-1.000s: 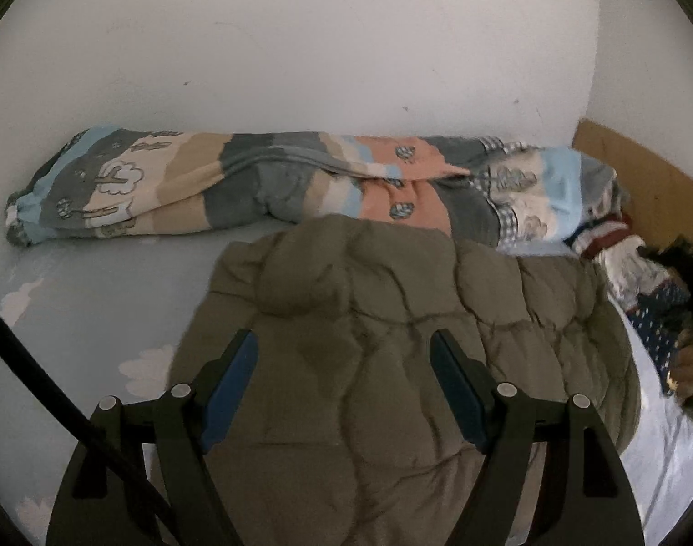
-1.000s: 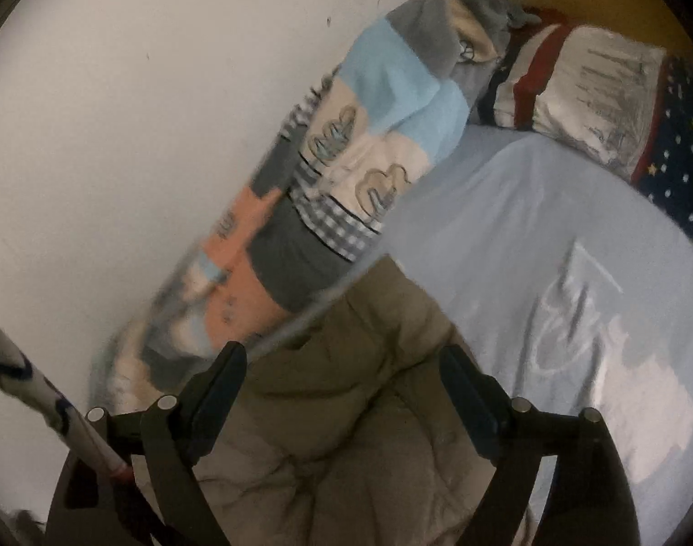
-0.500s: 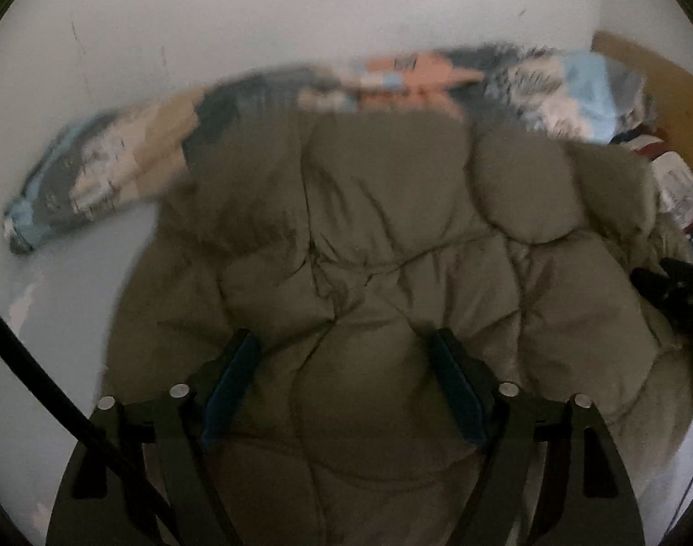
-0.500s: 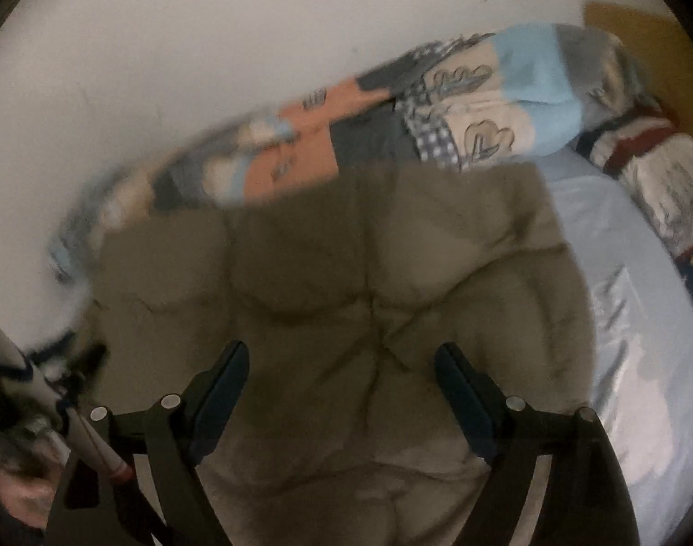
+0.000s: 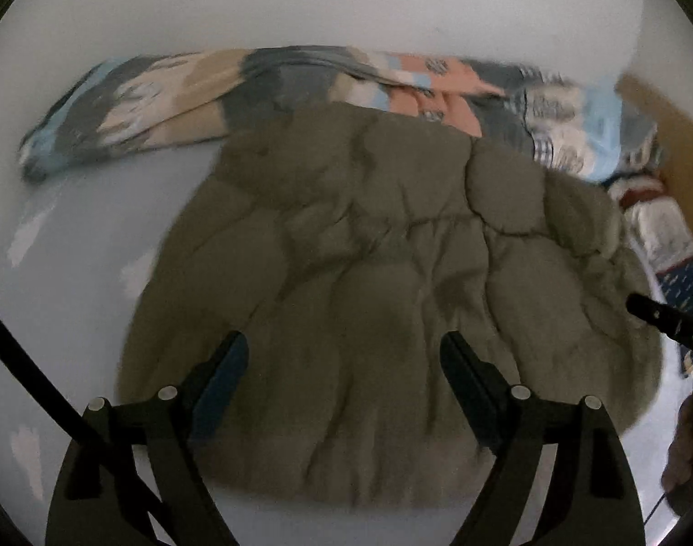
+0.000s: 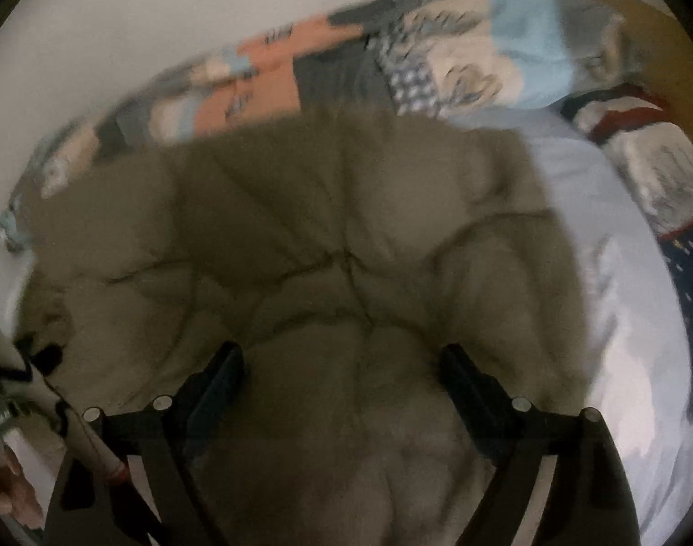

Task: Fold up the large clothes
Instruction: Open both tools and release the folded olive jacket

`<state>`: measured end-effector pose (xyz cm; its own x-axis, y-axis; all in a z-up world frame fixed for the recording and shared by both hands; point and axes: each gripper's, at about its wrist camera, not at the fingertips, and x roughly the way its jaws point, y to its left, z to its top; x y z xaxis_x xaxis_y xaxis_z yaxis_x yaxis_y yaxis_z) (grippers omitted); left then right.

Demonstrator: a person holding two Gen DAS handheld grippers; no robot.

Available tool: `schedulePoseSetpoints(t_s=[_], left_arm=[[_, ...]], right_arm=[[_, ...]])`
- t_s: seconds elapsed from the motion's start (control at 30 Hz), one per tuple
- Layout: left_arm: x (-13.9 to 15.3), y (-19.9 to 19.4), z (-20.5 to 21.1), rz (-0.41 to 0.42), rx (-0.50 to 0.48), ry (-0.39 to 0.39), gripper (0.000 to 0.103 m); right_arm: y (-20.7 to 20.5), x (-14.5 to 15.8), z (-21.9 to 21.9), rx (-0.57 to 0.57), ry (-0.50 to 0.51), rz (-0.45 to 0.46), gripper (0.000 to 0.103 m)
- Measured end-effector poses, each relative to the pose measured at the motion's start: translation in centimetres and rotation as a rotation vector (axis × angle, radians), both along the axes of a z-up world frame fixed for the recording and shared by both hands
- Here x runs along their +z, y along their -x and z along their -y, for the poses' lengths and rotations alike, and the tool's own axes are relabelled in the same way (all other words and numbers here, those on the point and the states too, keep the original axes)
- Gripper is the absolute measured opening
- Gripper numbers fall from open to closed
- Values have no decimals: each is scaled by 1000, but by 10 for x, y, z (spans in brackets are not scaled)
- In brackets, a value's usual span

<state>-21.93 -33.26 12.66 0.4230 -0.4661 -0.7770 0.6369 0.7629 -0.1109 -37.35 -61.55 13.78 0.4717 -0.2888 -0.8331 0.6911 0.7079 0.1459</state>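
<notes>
Jacket point(image 5: 382, 273) spread on bed, directly ahead of and under both claws. Left claw point(image 5: 344, 364) spread wide, nothing between fingers, jacket's near part below the gap; contact w/ fabric can't be told. Right claw point(image 6: 341, 368) likewise wide apart, gripping nothing, poised over jacket point(image 6: 300, 236) near a point where seams meet. Right claw's tip also seen at far right edge of left view, by jacket's right hem. Jacket olive-brown, puffy, quilted into soft pillowy panels w/ stitched seams, matte fabric, rounded outline, near hem lumpy. Behind it, touching its far edge, rolled quilt point(image 5: 273, 86) along wall: patchwork of blue, grey, cream, salmon blocks w/ small printed motifs. Sheet point(image 5: 73, 236) pale blue w/ white cloud-like patches, smooth. Pillow point(image 6: 642, 145) at right w/ red, white, dark bands; navy dotted cloth point(image 6: 692, 282) just beside it. Wall point(image 5: 300, 0) plain white; tan headboard point(image 5: 678, 136) at right. Both views motion-blurred, esp. right.
</notes>
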Motion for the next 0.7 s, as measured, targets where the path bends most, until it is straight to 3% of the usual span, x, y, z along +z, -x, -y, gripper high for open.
schedulePoseSetpoints(t_s=[0.07, 0.27, 0.4, 0.53, 0.7], left_arm=[[1, 16, -31, -36, 42, 41, 86], [-6, 45, -101, -81, 142, 83, 86], [-21, 27, -140, -162, 207, 146, 86], [-39, -12, -167, -304, 280, 191, 86], [-39, -28, -178, -318, 334, 231, 86]], right_arm=[[23, 13, -9, -46, -7, 39, 91], [102, 23, -48, -196, -167, 168, 91], [157, 13, -63, -330, -298, 286, 91], [207, -4, -55, -438, -409, 371, 91], [233, -14, -22, -538, -462, 422, 91]])
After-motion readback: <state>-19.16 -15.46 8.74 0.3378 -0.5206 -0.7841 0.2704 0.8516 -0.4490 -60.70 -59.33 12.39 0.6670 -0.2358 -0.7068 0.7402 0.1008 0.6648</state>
